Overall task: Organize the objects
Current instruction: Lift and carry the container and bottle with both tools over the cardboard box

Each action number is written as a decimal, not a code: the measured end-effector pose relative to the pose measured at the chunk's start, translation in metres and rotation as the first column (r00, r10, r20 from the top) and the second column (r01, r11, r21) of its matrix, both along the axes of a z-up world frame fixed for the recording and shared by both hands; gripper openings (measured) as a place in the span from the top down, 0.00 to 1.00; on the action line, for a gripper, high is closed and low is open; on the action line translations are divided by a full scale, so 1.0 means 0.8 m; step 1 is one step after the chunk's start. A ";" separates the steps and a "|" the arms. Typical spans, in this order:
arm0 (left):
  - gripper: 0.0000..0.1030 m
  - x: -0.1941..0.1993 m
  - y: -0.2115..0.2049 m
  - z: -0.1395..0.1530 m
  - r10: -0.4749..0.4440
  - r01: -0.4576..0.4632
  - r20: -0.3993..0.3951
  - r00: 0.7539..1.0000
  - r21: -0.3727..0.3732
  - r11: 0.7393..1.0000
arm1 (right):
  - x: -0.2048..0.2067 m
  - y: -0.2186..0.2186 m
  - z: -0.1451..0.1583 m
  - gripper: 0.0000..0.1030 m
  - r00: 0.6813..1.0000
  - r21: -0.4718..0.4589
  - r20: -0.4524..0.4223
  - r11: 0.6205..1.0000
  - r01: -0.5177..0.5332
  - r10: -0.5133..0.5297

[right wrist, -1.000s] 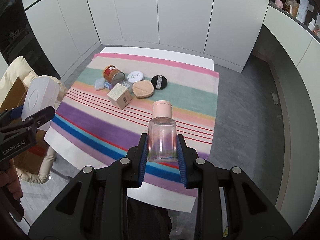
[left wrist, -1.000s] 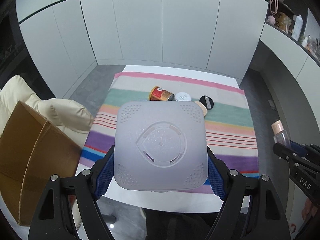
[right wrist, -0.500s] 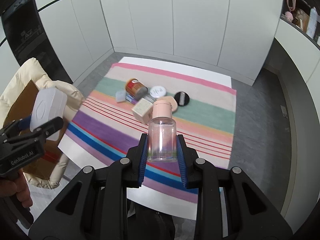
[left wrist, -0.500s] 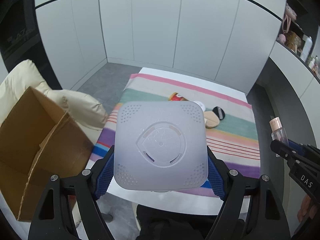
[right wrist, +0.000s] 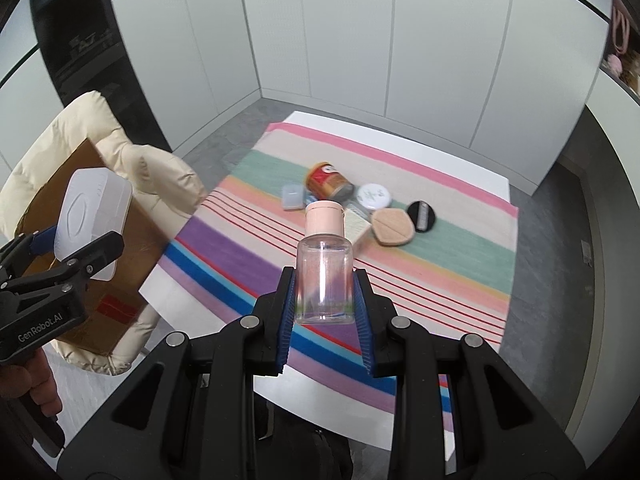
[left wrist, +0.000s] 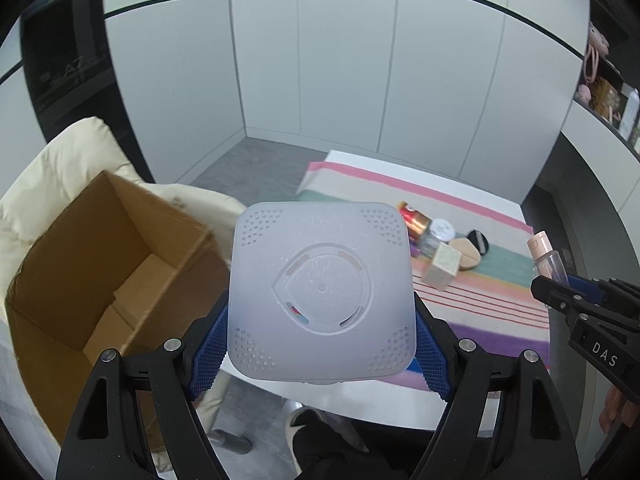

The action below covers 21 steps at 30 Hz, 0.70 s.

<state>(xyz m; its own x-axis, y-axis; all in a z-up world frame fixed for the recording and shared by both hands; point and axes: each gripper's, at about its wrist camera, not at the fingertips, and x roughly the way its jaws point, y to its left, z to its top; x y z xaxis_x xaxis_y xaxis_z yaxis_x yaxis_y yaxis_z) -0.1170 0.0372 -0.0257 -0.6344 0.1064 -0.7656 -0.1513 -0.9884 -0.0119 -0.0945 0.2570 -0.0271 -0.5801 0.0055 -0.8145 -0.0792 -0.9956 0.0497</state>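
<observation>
The white box is clamped between the left gripper pads, held in the air beside an open carton (on a cream cushion). The bottle stands pinched in the right gripper above the striped cloth, where a can and puffs lie.
</observation>
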 end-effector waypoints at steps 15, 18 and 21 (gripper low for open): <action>0.21 0.003 -0.097 0.001 0.143 -0.143 -0.011 0.990 0.008 0.990 | -0.034 -0.094 0.000 0.72 0.991 0.006 -0.020 0.991 -0.131 0.132; 0.21 0.008 -0.120 0.001 0.176 -0.176 -0.012 0.984 0.010 0.984 | -0.040 -0.113 0.001 0.72 0.987 0.009 -0.023 0.987 -0.158 0.158; 0.21 0.012 -0.142 0.000 0.208 -0.208 -0.011 0.978 0.012 0.978 | -0.044 -0.134 0.002 0.72 0.982 0.009 -0.026 0.983 -0.185 0.185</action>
